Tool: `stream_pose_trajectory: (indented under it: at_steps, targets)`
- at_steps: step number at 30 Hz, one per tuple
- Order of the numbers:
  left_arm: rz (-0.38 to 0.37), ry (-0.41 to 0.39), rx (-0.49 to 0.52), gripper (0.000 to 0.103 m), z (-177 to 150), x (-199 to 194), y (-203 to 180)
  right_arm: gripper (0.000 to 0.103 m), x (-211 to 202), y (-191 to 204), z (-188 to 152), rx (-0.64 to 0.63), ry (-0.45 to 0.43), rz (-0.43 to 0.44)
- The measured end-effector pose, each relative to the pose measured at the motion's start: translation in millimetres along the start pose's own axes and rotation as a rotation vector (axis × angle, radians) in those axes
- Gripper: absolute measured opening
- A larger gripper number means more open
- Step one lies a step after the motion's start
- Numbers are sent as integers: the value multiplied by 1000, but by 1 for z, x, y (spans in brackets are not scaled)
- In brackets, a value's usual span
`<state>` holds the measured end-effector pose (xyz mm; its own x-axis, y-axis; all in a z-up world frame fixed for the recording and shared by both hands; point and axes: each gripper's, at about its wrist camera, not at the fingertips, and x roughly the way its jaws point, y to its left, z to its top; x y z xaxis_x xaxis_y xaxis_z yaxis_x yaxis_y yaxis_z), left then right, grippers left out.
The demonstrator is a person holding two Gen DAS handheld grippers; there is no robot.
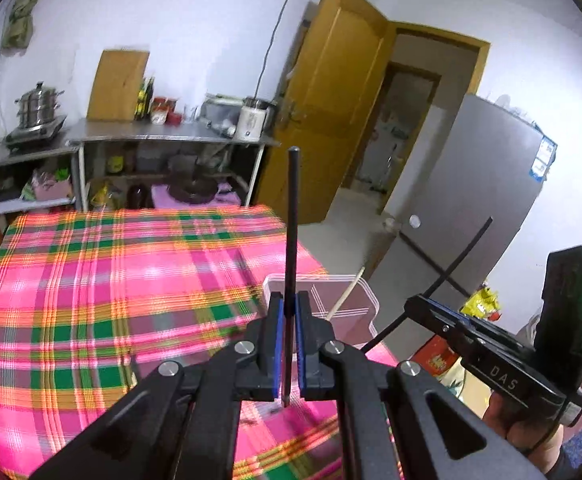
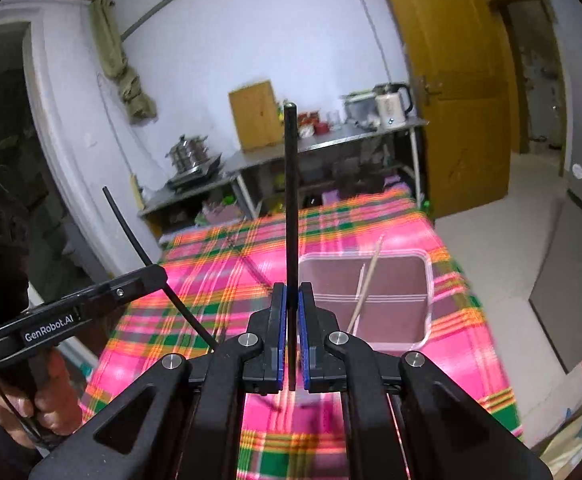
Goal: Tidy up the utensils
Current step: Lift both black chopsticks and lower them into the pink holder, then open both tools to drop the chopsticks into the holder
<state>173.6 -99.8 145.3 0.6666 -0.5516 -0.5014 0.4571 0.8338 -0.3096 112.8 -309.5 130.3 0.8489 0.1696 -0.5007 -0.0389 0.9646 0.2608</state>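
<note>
My left gripper (image 1: 288,312) is shut on a black chopstick (image 1: 292,216) that stands upright between the blue pads, above the plaid table. My right gripper (image 2: 290,300) is shut on a second black chopstick (image 2: 290,184), also upright. Each gripper shows in the other's view, the right one (image 1: 415,302) with its chopstick (image 1: 451,268) and the left one (image 2: 159,274) with its chopstick (image 2: 131,228). A clear divided plastic tray (image 2: 429,280) lies on the table ahead and holds a pale wooden chopstick (image 2: 367,280); the tray also shows in the left wrist view (image 1: 367,292).
The table wears a pink, green and orange plaid cloth (image 1: 111,280). Behind it stand steel shelves (image 1: 163,136) with pots, a kettle (image 1: 253,120) and a cutting board. A yellow door (image 1: 331,100) and a grey fridge (image 1: 479,184) are to the right.
</note>
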Motion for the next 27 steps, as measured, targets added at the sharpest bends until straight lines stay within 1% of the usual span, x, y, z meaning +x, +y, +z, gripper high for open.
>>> stream_pose_trajectory:
  at_steps: [2,6,10,14,20,27]
  targets:
    - [-12,-23,2,6,12,1,-4,5,-2,-5,12,10,-30,-11]
    - [-21,-57,7,6,31,11,-12,6,0,-15,27,32,-63,-27]
    - [-20,-50,4,6,34,30,-12,5,13,-22,30,44,-64,-37]
    - [-16,-21,-11,6,25,48,-6,5,27,-29,20,55,-38,-40]
    - [-4,43,-27,6,7,76,7,6,56,-35,2,72,31,-50]
    - [3,92,-27,6,-7,94,14,6,78,-46,-16,89,101,-57]
